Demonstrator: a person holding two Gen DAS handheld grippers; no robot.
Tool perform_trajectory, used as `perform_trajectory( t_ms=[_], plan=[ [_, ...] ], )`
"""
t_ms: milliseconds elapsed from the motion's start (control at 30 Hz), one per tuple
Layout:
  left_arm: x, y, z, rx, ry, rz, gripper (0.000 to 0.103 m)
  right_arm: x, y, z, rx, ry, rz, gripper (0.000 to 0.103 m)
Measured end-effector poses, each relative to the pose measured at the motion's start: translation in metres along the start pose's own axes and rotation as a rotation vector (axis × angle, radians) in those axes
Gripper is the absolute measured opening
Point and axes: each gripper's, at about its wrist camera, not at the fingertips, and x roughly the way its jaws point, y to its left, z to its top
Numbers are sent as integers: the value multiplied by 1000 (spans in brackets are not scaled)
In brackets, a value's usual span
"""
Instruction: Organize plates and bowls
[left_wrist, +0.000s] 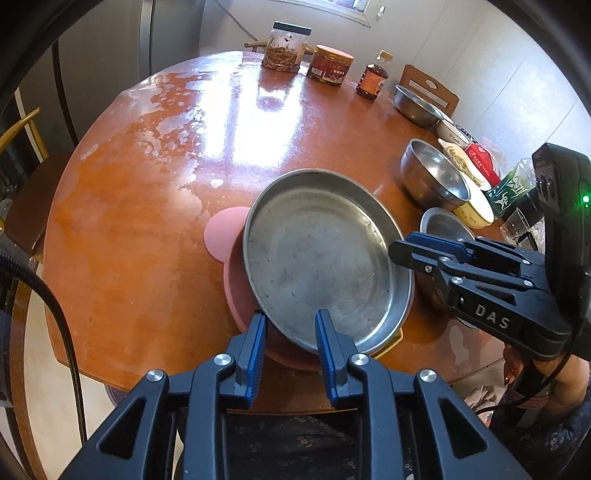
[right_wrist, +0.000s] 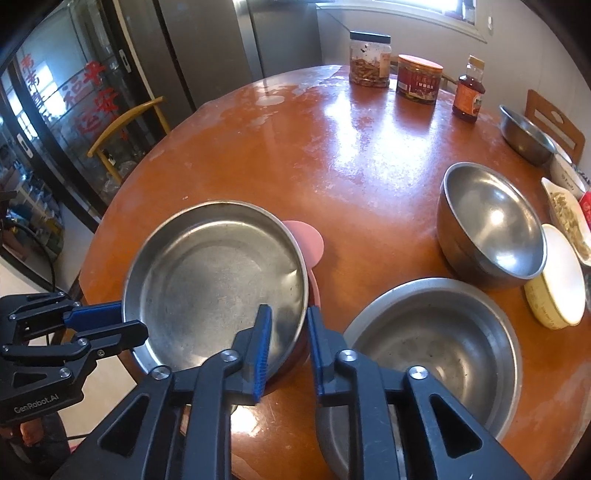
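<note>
A round wooden table (right_wrist: 332, 166) with a glossy, worn orange-brown top fills both views, window light glaring off its middle and pale patches showing where the finish has rubbed away.

The left gripper (left_wrist: 290, 332) has its blue-padded jaws set astride the near rim of a wide steel plate (left_wrist: 321, 258), one finger outside and one inside; whether the pads actually press the rim I cannot tell. The plate sits on a pink plate (left_wrist: 225, 236) with a round ear sticking out beyond the jaws to the left.

The right gripper (right_wrist: 288, 332) straddles the plate's opposite rim the same way, jaws parted with a gap still visible around the metal. Just right of its jaws lies a shallow steel bowl (right_wrist: 443, 332). Further ahead and to the right stands a deep steel bowl (right_wrist: 491, 221), with a cream bowl (right_wrist: 557, 284) touching its right side.

Far ahead of both grippers, along the table's far edge, stand a clear jar with a black lid (right_wrist: 369, 59), a red-labelled tub (right_wrist: 419, 79) and a small amber bottle (right_wrist: 469, 90); another steel bowl (right_wrist: 524, 133) sits at the far right.

Beyond the table are a grey refrigerator (right_wrist: 221, 55), a glass door with red characters (right_wrist: 74, 103) to the left, a wooden chair (right_wrist: 125, 125) and white walls.
</note>
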Motion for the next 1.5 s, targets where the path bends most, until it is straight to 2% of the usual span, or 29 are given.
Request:
perform_trajectory(
  t_ms=[67,233,467,600,767,867,1200,1500],
  plan=[
    [-1,2,1,-8,-1,-5,30,-2,-1,1,4,-8,-6,31],
    [-6,5,1,-20,-15,-5,39,-5,-6,2,21,-17,-10,31],
    [-21,2,4,-10,-65,20,40,-17,-10,2,33,-47,-12,32],
    [-30,-10,8,21,-102,44,49,-32,-14,-1,43,-85,-19,32],
    [-31,-31,12,55,-116,37,50,-55,-23,-8,64,-135,-33,34],
    [-30,-44,14,76,-114,28,50,-69,-35,-14,90,-163,-47,45],
    [-11,-100,25,161,-89,-3,50,-102,-95,-47,204,-201,-111,48],
    [20,-140,39,215,-49,-13,50,-96,-139,-73,272,-146,-134,49]
  ],
)
